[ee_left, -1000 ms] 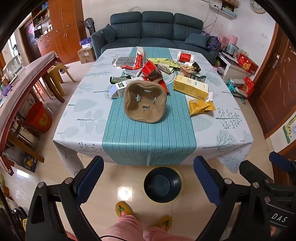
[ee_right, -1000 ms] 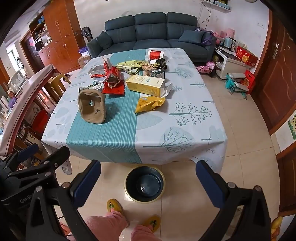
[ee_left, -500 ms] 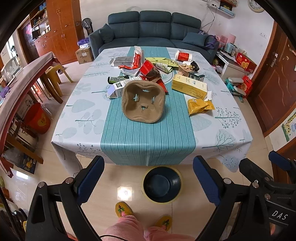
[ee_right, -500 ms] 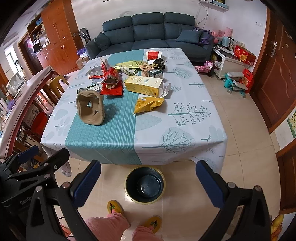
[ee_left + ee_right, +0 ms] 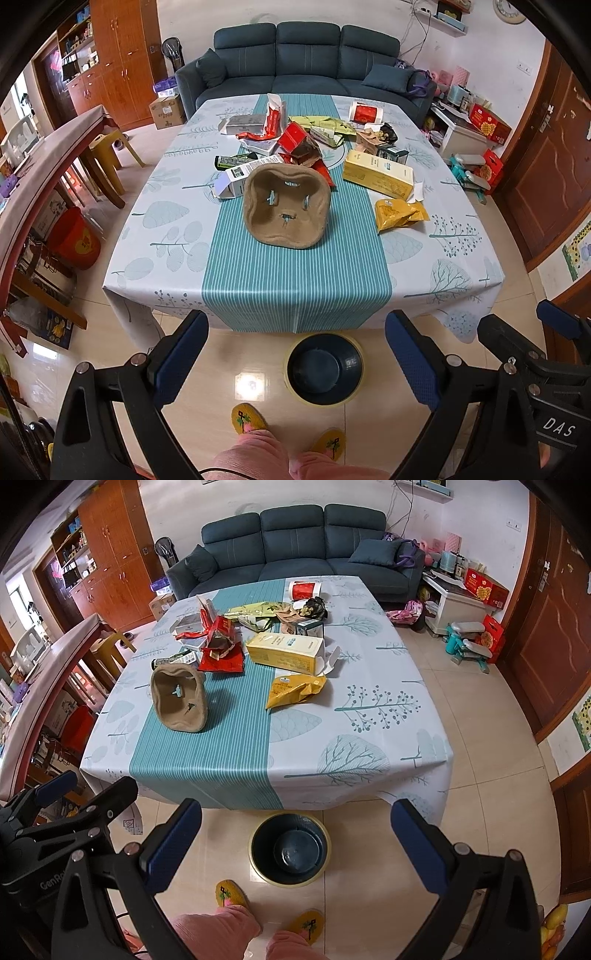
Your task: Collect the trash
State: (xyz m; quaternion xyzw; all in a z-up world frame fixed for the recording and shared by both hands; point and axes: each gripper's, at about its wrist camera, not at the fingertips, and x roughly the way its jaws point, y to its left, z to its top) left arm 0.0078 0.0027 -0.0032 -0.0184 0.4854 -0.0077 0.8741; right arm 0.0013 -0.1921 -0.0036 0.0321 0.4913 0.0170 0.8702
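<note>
Trash lies on a table (image 5: 295,288) with a teal-striped cloth. A brown pulp cup carrier (image 5: 287,206) stands nearest, also in the right wrist view (image 5: 180,698). Behind it lie a yellow box (image 5: 376,178), a yellow crumpled bag (image 5: 399,218), red wrappers (image 5: 295,138) and several small cartons. A dark blue bin (image 5: 324,369) stands on the floor before the table, also in the right wrist view (image 5: 290,849). My left gripper (image 5: 297,354) and right gripper (image 5: 295,843) are both open and empty, held above the floor in front of the table.
A dark blue sofa (image 5: 306,55) stands behind the table. A long wooden table (image 5: 40,162) with a yellow stool (image 5: 107,147) is at the left. Boxes and toys (image 5: 476,147) lie at the right by a wooden door. My slippered feet (image 5: 247,421) stand near the bin.
Both grippers have drawn back and risen slightly, so the table looks a little farther. Both stay open. Nothing on the table has moved.
</note>
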